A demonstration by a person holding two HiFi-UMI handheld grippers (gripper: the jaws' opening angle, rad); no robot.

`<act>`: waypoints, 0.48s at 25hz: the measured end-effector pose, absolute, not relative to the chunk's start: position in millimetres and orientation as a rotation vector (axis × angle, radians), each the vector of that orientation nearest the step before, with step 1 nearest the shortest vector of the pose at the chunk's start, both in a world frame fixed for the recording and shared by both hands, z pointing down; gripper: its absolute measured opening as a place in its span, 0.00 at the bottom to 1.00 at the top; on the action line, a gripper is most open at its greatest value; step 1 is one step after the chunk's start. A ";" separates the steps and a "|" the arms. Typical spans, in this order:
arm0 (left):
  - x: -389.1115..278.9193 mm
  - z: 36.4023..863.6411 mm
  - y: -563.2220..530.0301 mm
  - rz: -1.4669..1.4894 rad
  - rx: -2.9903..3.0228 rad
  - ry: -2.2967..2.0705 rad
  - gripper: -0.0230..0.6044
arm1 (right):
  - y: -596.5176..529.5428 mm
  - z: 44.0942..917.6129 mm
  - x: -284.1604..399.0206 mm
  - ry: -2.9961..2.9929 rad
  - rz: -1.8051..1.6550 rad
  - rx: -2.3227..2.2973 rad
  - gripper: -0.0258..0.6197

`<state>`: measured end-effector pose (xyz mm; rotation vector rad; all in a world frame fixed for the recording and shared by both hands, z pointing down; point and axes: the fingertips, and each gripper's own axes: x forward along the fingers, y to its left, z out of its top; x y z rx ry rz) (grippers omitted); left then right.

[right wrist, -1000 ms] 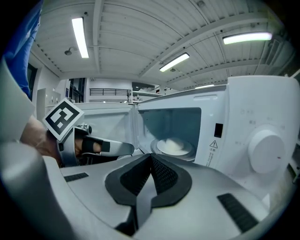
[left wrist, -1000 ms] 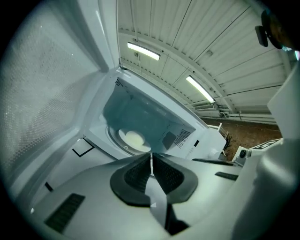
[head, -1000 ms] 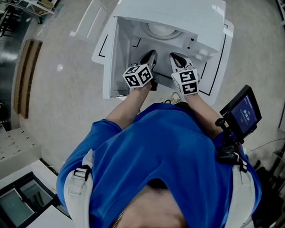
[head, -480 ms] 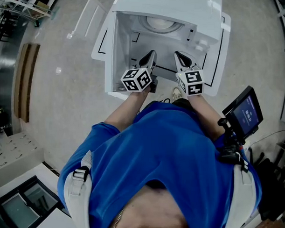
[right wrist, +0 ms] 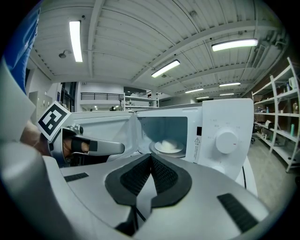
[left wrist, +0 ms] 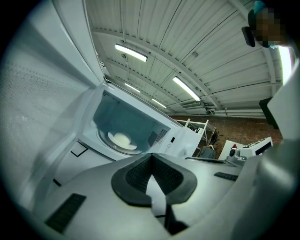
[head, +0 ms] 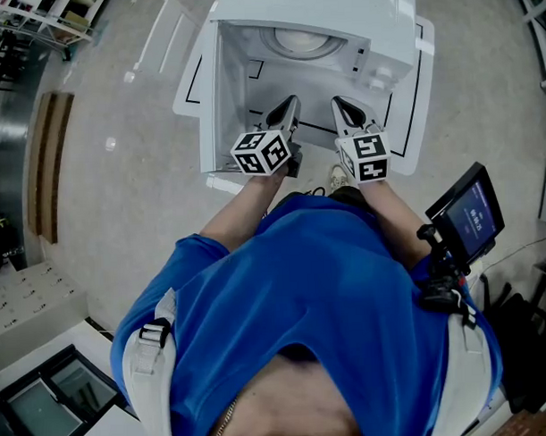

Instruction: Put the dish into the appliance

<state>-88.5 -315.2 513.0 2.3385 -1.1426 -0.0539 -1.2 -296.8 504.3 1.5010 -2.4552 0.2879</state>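
A white microwave (head: pixel 319 10) stands with its door (head: pixel 208 99) swung open to the left. A white dish (head: pixel 298 40) sits on the turntable inside; the left gripper view shows the dish (left wrist: pixel 122 139) and the right gripper view shows the dish (right wrist: pixel 168 146) in the lit cavity. My left gripper (head: pixel 290 103) and right gripper (head: pixel 338 103) hover side by side just in front of the opening. Both are shut with nothing between the pads. In its own view the left gripper (left wrist: pixel 151 157) points up at the cavity, and the right gripper (right wrist: pixel 151 158) faces the microwave's dial (right wrist: pixel 227 140).
The microwave rests on a white table (head: pixel 411 118) marked with black lines. A small screen (head: pixel 470 215) is mounted at my right side. Metal shelving (right wrist: pixel 286 117) stands to the right of the microwave. Pale floor lies to the left.
Both grippers stay shut and side by side before the opening. The microwave sits slightly higher in the head view, so the grippers are a little further out of the cavity.
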 end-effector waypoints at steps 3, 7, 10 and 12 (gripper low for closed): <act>-84.9 512.3 -314.5 -0.052 2.358 -1.131 0.05 | -295.9 505.9 0.7 -2.451 0.284 1.504 0.04; -83.3 508.0 -312.6 -0.068 2.384 -1.124 0.05 | -295.4 506.3 0.9 -2.447 0.284 1.510 0.04; -82.3 507.6 -308.9 -0.068 2.389 -1.120 0.05 | -292.8 506.5 1.3 -2.442 0.284 1.514 0.04; -81.5 507.3 -303.1 -0.068 2.395 -1.117 0.05 | -287.9 507.1 2.0 -2.437 0.285 1.516 0.04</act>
